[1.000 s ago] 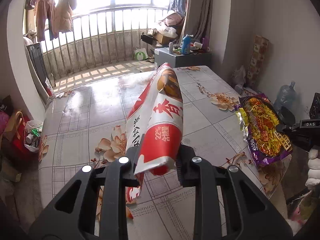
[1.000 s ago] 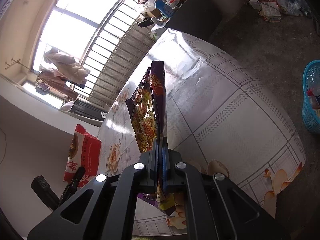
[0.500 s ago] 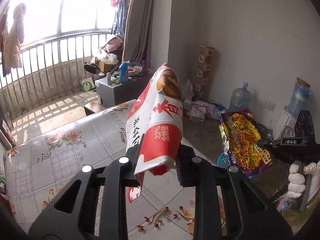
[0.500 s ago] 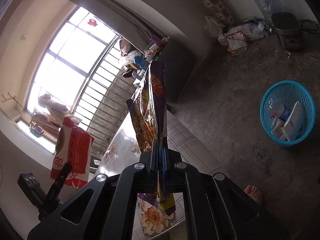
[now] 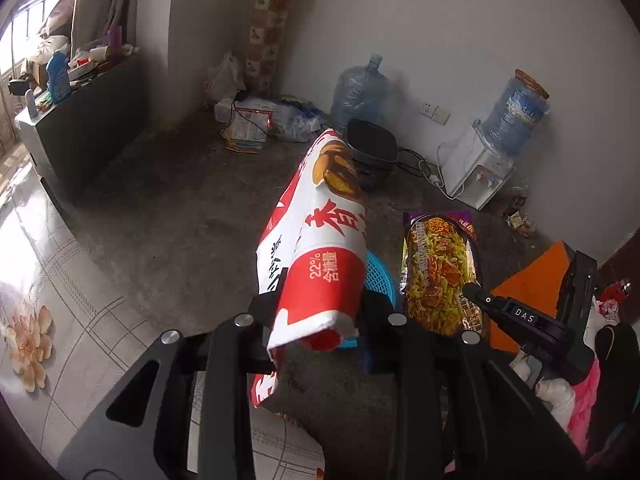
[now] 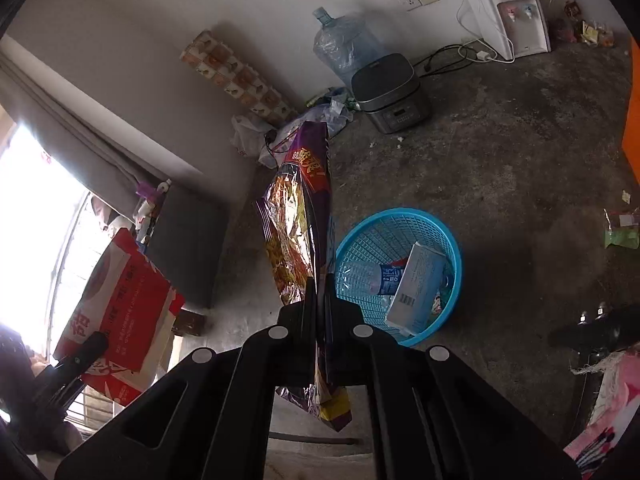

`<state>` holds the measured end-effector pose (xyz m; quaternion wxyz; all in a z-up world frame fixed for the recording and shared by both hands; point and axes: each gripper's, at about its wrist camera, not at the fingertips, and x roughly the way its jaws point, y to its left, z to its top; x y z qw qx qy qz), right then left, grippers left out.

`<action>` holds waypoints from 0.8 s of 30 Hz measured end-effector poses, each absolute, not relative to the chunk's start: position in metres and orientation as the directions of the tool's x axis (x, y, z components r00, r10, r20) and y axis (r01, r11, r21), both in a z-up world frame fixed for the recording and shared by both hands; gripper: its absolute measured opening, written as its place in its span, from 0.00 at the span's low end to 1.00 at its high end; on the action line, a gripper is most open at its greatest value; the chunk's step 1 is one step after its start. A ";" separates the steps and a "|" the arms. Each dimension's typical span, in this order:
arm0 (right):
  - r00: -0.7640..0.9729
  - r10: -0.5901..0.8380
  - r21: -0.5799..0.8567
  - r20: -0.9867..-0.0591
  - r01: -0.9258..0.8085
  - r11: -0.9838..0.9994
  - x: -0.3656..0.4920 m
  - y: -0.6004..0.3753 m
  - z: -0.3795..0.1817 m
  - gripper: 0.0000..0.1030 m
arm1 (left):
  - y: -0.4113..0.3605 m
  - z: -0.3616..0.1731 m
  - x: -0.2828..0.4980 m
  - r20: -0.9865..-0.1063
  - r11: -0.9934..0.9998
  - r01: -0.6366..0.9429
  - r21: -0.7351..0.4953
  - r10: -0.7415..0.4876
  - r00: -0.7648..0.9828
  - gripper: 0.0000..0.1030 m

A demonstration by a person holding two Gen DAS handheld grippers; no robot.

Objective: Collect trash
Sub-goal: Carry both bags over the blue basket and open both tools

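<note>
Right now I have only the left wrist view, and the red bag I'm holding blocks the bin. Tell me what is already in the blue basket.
Observer: The right wrist view shows the whole blue basket, upright on the floor. A plastic bottle and a pale blue box lie inside.
Operator: Confirm the right grip.
Observer: The right gripper is shut on the purple snack bag, which it holds edge-on. The bag's short end hangs below the jaws.
Operator: Report the room left in the basket.
Observer: The mesh on the basket's far side is bare.
</note>
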<state>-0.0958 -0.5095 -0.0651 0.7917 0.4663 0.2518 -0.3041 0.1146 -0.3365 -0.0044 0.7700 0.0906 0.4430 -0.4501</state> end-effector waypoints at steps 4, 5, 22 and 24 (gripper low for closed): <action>0.618 -0.263 0.547 -0.741 0.782 0.298 -0.080 -0.538 -0.109 0.04 | -0.405 -0.060 0.122 -0.821 0.576 0.770 -0.272 -0.556 0.126 0.28; 0.604 -0.260 0.540 -0.753 0.794 0.280 -0.077 -0.546 -0.121 0.04 | -0.420 -0.077 0.125 -0.842 0.588 0.759 -0.280 -0.531 0.101 0.28; 0.524 -0.170 0.504 -0.834 0.851 0.151 -0.042 -0.596 -0.263 0.43 | -0.502 -0.245 0.170 -0.905 0.705 0.587 -0.397 -0.409 -0.121 0.55; 0.559 -0.174 0.543 -0.811 0.829 0.134 -0.050 -0.596 -0.263 0.44 | -0.500 -0.231 0.175 -0.885 0.702 0.574 -0.421 -0.458 -0.088 0.60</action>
